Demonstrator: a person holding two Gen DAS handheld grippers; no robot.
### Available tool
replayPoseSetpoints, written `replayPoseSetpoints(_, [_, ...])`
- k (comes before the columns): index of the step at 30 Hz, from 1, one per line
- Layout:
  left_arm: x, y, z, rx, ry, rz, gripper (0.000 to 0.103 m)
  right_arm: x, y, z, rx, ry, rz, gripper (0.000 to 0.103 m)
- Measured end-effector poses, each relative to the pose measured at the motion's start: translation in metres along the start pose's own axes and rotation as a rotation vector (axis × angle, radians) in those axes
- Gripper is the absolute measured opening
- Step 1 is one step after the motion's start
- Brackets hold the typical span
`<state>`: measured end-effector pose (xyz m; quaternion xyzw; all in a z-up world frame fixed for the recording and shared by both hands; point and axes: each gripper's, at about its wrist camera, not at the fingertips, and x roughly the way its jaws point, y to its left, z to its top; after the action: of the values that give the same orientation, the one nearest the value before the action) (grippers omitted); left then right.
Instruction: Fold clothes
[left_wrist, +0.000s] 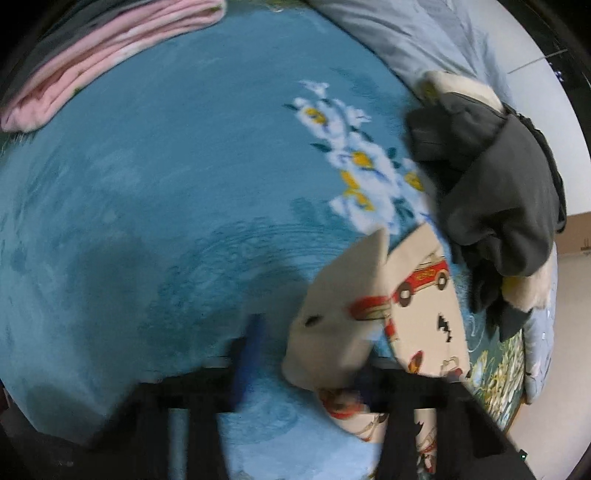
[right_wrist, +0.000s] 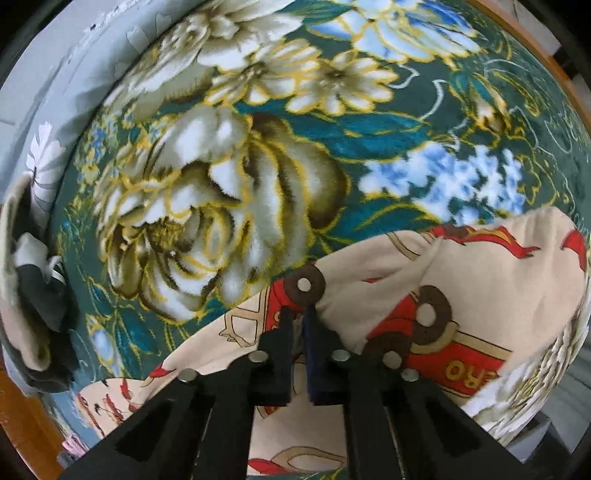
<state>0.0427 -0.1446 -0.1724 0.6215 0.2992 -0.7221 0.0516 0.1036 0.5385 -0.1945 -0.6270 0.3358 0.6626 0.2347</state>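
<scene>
A cream garment printed with red cartoon cars lies on the bed, seen in the left wrist view and in the right wrist view. My left gripper is blurred; its blue left finger stands clear on the blue blanket, and the cream cloth covers the right finger, so its hold is unclear. My right gripper is shut, pinching an edge of the cream garment near a printed car wheel.
A folded pink garment lies at the far left of the blue floral blanket. A heap of dark grey clothes sits at the right beside a pale blue pillow. The bed's wooden edge borders the green floral blanket.
</scene>
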Motion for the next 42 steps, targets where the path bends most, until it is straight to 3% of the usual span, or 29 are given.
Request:
replayPoseSetpoints(1, [0.0, 0.005, -0.002, -0.009, -0.002, -0.009, 0.008, -0.003, -0.002, -0.002, -0.007, -0.007, 0.009, 0.002])
replayPoseSetpoints(8, [-0.003, 0.035, -0.011, -0.078, -0.053, -0.078, 0.006, -0.007, -0.021, -0.006, 0.034, -0.013, 0.115, 0.006])
replayPoseSetpoints(10, [-0.014, 0.037, -0.01, -0.087, -0.1, -0.116, 0.006, -0.007, -0.02, -0.003, 0.072, -0.003, 0.135, 0.006])
replayPoseSetpoints(11, [-0.019, 0.037, -0.011, -0.085, -0.124, -0.134, 0.006, -0.009, -0.019, -0.002, 0.095, -0.001, 0.141, 0.009])
replayPoseSetpoints(14, [-0.031, 0.034, -0.013, -0.073, -0.174, -0.177, 0.006, -0.006, -0.019, 0.002, 0.15, 0.013, 0.164, 0.031])
replayPoseSetpoints(18, [-0.037, 0.031, -0.015, -0.056, -0.199, -0.191, 0.006, -0.001, 0.0, 0.005, 0.181, 0.003, 0.105, 0.037])
replayPoseSetpoints(26, [-0.035, 0.036, -0.013, -0.077, -0.199, -0.219, 0.006, 0.014, 0.028, 0.01, 0.193, 0.025, -0.088, 0.034])
replayPoseSetpoints(29, [-0.034, 0.038, -0.013, -0.089, -0.191, -0.226, 0.006, 0.012, 0.031, 0.007, 0.161, 0.015, -0.136, 0.004])
replayPoseSetpoints(34, [-0.039, 0.038, -0.012, -0.093, -0.179, -0.251, 0.006, -0.014, 0.012, -0.008, 0.145, -0.02, 0.007, 0.001])
replayPoseSetpoints(38, [-0.078, 0.017, -0.001, 0.006, -0.248, -0.294, 0.006, -0.084, 0.011, -0.02, 0.064, -0.15, 0.183, 0.001])
replayPoseSetpoints(42, [-0.143, 0.009, 0.007, 0.054, -0.383, -0.409, 0.006, -0.181, 0.006, -0.048, -0.086, -0.32, 0.353, 0.001])
